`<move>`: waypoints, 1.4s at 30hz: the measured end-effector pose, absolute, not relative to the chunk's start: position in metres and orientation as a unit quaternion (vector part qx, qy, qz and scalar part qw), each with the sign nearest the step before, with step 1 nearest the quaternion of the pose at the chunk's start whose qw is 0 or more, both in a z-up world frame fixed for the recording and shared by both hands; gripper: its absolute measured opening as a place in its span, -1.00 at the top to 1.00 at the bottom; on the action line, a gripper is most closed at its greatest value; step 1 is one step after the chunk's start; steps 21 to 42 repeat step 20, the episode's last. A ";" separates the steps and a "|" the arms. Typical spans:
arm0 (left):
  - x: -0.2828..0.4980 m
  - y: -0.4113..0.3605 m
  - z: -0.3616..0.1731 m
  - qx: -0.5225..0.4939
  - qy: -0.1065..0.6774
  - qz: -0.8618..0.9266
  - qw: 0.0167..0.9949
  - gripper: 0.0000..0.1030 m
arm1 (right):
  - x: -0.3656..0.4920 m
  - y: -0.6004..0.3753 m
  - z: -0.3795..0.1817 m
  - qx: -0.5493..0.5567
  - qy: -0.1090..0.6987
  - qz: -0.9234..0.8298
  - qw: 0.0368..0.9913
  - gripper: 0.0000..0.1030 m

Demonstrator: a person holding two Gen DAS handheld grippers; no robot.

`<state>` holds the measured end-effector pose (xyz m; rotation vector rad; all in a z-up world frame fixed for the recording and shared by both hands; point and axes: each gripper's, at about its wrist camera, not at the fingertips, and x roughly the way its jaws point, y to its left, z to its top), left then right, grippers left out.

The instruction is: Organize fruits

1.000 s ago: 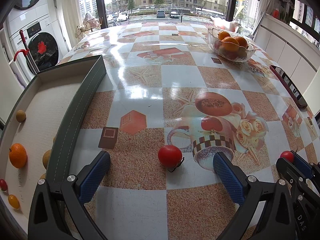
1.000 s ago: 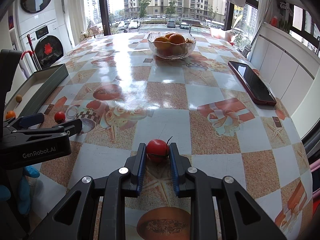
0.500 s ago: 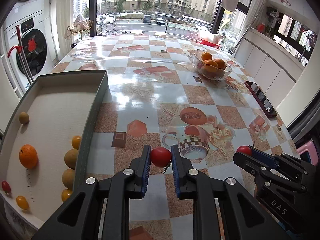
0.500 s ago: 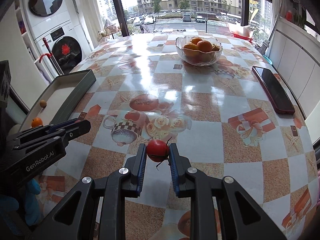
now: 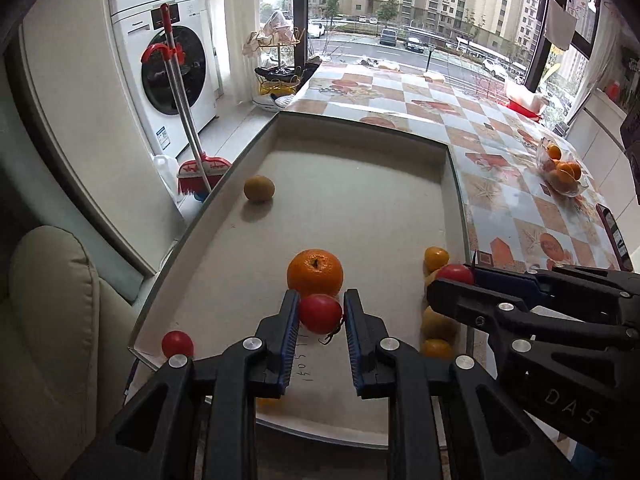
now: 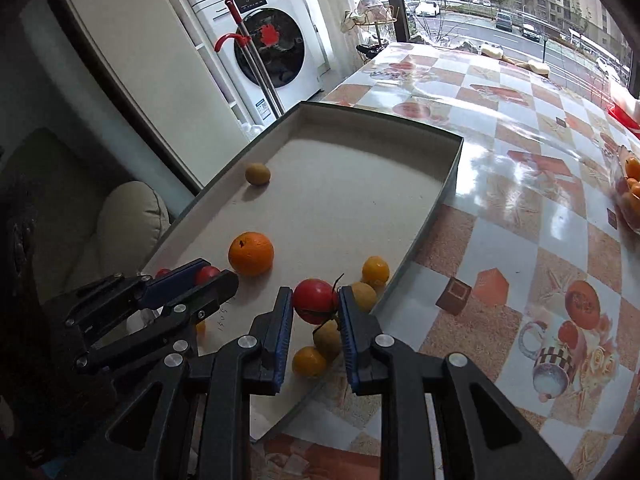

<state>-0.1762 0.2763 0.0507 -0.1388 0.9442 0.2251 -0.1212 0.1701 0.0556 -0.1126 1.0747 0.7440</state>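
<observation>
Left hand-held gripper [image 5: 320,312], at lower centre, clamps a tomato [image 5: 320,313] over the tray [image 5: 360,128]; right hand-held gripper [image 6: 316,302] clamps another tomato [image 6: 315,300] above the tray's right wall.

Daylight from the windows [image 5: 420,20] fills both views; glare streaks the table [image 6: 500,160]. Fruit cast soft shadows. Fisheye bends edges, corners black; focus sharp.
</observation>
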 end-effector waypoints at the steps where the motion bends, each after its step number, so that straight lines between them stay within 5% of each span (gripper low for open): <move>1: -0.178 0.280 0.049 -0.062 0.452 0.124 0.881 0.28 | -0.120 0.176 0.053 -0.064 0.505 0.344 0.789 0.50; 3: -0.183 0.292 0.047 -0.065 0.448 0.146 0.879 -0.30 | -0.119 0.181 0.053 -0.085 0.509 0.329 0.791 0.47; 4: -0.185 0.298 0.047 -0.073 0.444 0.152 0.880 -0.40 | -0.117 0.181 0.054 -0.087 0.510 0.324 0.792 0.35; 6: -0.188 0.311 0.046 -0.092 0.437 0.157 0.881 -0.62 | -0.115 0.177 0.060 -0.088 0.508 0.316 0.797 -0.16; 7: -0.188 0.316 0.045 -0.100 0.438 0.158 0.879 -0.72 | -0.114 0.174 0.062 -0.088 0.505 0.312 0.800 -0.61; 8: -0.188 0.320 0.044 -0.107 0.441 0.161 0.876 -1.00 | -0.111 0.174 0.064 -0.086 0.500 0.309 0.804 -0.79; 42: -0.191 0.324 0.048 -0.118 0.430 0.161 0.881 -1.00 | -0.120 0.182 0.069 -0.150 0.494 0.292 0.805 -0.80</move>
